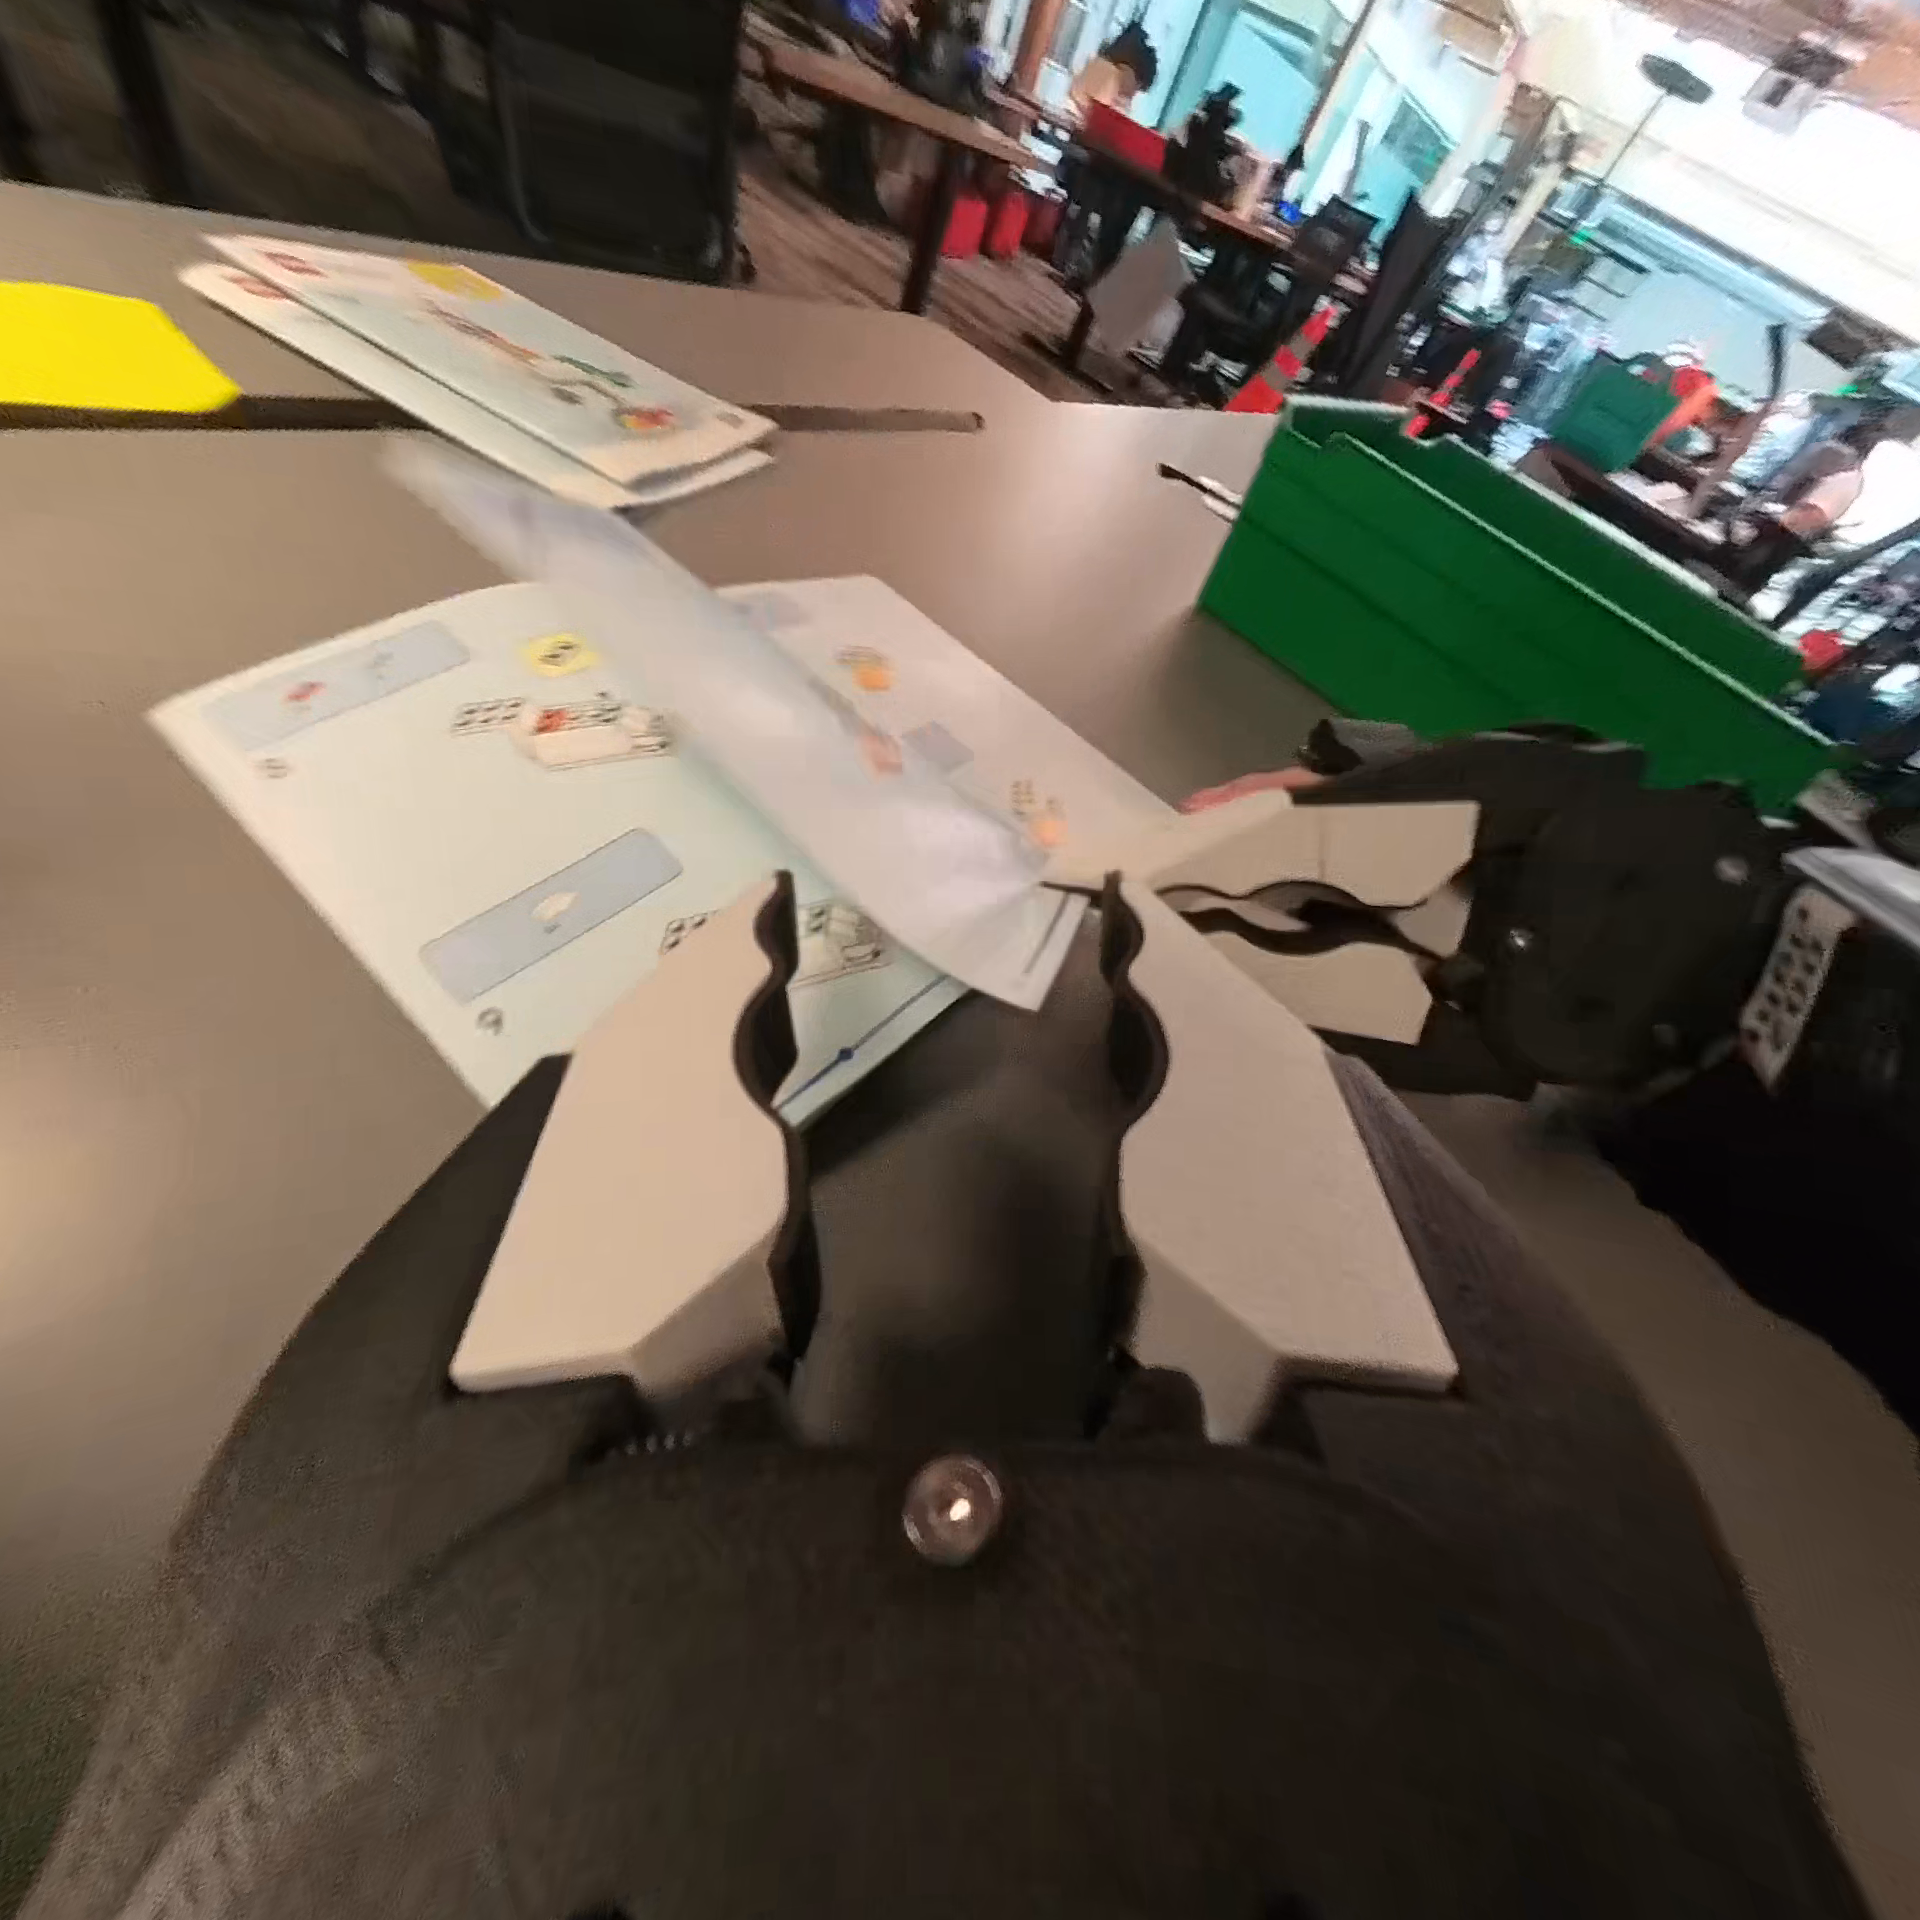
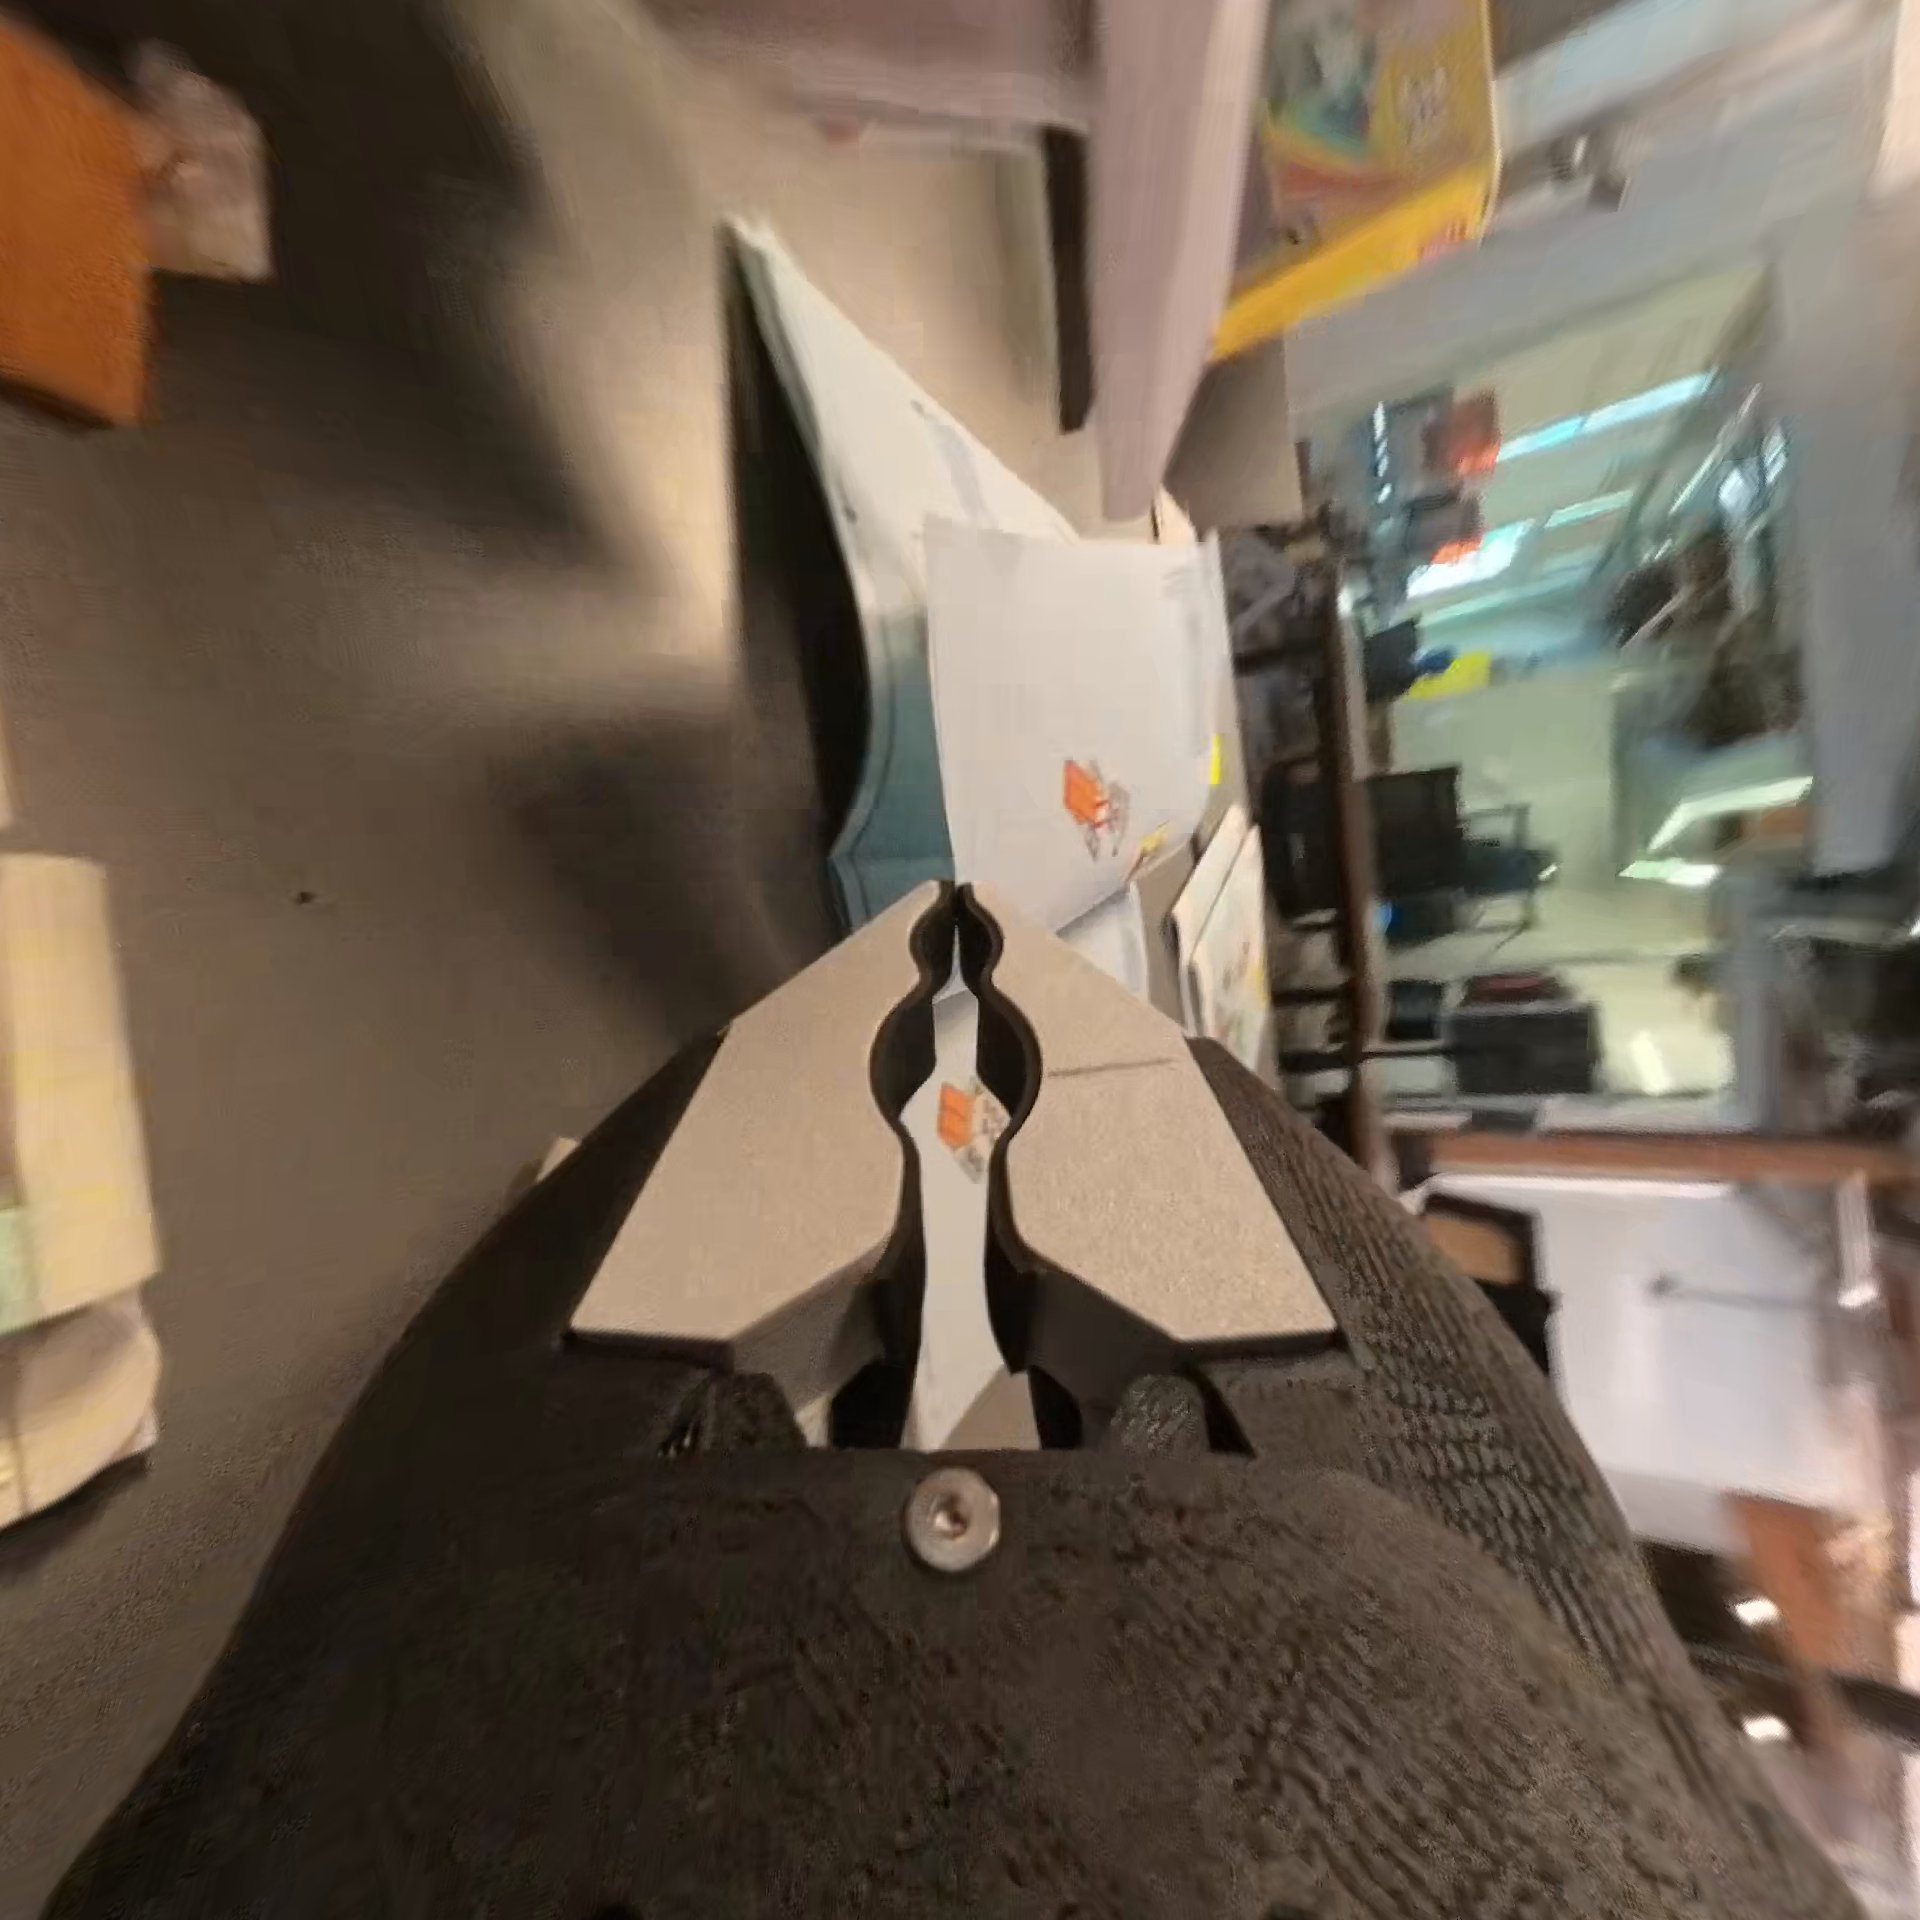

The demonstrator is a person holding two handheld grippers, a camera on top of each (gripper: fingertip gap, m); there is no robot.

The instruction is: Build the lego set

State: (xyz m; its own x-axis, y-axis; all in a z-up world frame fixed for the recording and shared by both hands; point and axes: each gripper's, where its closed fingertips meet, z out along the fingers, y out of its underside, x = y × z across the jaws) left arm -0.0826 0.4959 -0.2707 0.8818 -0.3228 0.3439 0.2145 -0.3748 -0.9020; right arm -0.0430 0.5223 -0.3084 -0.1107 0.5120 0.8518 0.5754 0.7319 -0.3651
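An open light-blue instruction booklet lies on the grey table. One of its pages is lifted and curls over the spread. My right gripper comes in from the right, shut on that page's lower corner. In the right wrist view the right gripper is rolled sideways and pinches the page, which runs back between the fingers. My left gripper is open and empty, hovering just above the booklet's near edge.
Two more booklets lie stacked farther back, beside a yellow sheet. Green bins stand on the table at the right. A yellow box shows in the blurred right wrist view. A workshop lies beyond.
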